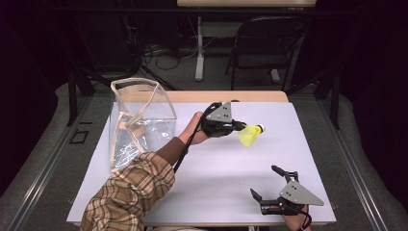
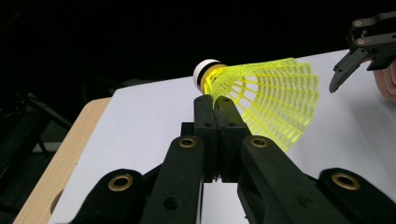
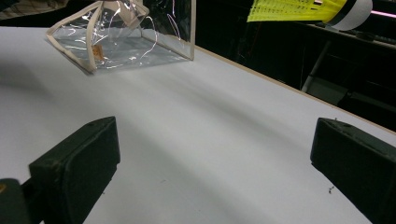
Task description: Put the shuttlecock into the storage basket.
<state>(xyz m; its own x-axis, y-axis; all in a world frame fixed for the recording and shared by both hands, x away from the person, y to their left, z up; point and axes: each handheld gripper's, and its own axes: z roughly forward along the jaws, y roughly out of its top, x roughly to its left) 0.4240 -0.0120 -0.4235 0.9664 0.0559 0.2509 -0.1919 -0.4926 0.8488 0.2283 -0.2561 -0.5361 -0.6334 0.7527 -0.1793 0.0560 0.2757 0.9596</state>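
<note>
**Shuttlecock held over the white table**

The left gripper (image 1: 239, 127) pinches the yellow mesh-skirted shuttlecock with a white cork tip (image 1: 250, 135) above the far middle of the white tabletop (image 1: 216, 183). The right gripper (image 1: 263, 182), jaws spread wide, hovers near right. A clear plastic tan-trimmed pouch (image 1: 139, 118) stands far left. Beyond, a dark room, a black chair (image 1: 267, 45).

lab: floor cables (image 1: 163, 55), dark curtains.

Right gripper (image 3: 215, 163): jaws wide apart above the white counter (image 3: 210, 121). Clear bag (image 3: 126, 37) at far left; yellow shuttlecock (image 3: 308, 9) at the top edge, off the counter.
</note>
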